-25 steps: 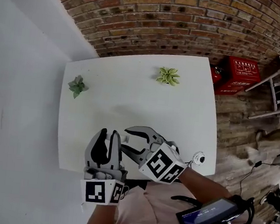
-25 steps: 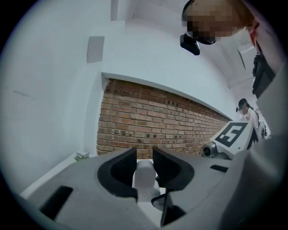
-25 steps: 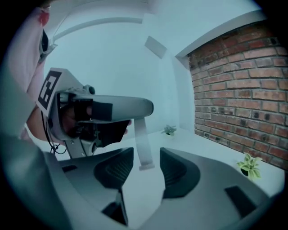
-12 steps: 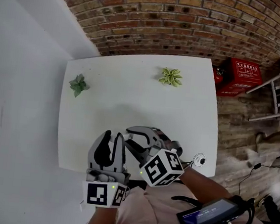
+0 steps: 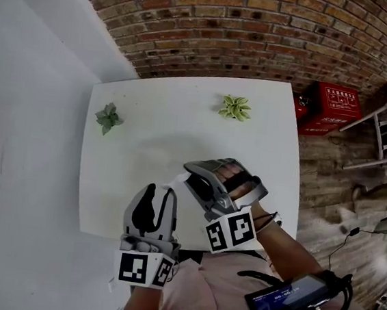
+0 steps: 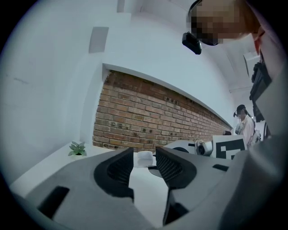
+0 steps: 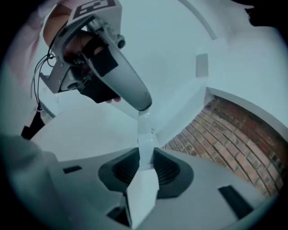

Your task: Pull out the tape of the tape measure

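Observation:
My left gripper hangs over the near edge of the white table. A small white tape measure sits between its fingertips, and its jaws are opening. The tape, a short white strip, runs from those tips to my right gripper, just right of them. In the right gripper view the right gripper is shut on the tape, its jaws still closing. The strip runs straight up to the left gripper, held by a hand.
Two small potted plants stand on the table, one at the left edge and one at the back. A brick wall runs behind. A red box sits on the floor to the right. A person stands far off.
My right gripper has swung up and away from the left one, toward the table's middle, and its jaws have narrowed onto the white tape. The left gripper has stayed almost still.

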Motion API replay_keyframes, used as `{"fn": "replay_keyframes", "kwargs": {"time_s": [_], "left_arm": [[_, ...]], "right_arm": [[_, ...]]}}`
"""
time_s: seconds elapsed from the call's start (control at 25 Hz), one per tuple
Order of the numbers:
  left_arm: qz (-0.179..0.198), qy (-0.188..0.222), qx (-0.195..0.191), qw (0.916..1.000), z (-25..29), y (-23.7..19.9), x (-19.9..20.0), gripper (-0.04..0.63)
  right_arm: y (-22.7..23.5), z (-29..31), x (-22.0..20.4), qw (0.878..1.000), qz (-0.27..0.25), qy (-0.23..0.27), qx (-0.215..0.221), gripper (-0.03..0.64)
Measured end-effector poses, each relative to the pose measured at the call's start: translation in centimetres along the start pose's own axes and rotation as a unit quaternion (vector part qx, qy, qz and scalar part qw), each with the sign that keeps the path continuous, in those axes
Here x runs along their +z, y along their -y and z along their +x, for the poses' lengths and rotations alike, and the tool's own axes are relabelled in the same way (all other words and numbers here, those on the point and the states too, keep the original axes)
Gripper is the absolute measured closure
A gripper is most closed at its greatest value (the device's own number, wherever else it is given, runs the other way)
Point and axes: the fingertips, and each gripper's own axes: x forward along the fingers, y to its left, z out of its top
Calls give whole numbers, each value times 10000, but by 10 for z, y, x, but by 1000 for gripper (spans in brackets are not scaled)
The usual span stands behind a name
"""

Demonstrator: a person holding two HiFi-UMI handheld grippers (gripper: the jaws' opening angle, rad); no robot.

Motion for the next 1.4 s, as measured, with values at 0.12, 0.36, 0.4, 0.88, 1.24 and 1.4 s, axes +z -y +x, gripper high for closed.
{"fn": "replay_keyframes", "kwargs": {"time_s": [0.12, 0.36, 0.4, 0.88, 1.24, 1.4], "left_arm": [[-133, -139, -175, 9997, 4, 2, -6, 399], [-204, -310, -239, 9990, 6, 3, -13, 453], [-162, -331, -249, 9990, 6, 3, -13, 453], [-526, 289, -134, 9981, 3, -10, 7, 459], [-311, 583, -15, 9978, 3, -14, 23, 459], [93, 774, -43, 9969, 1, -8, 29, 459]], "right_arm": [[-5, -3, 6, 9994, -293, 165, -8, 514], [-10, -5, 13, 9961, -765, 426, -30, 514], [-10, -6, 13, 9957, -812, 438, -43, 514], [-11, -12, 2, 9986, 26, 344, 413, 376], [-24, -25, -12, 7825, 5715, 1208, 2156, 402], [-16, -29, 18, 5863, 7316, 1736, 3015, 370]]}}
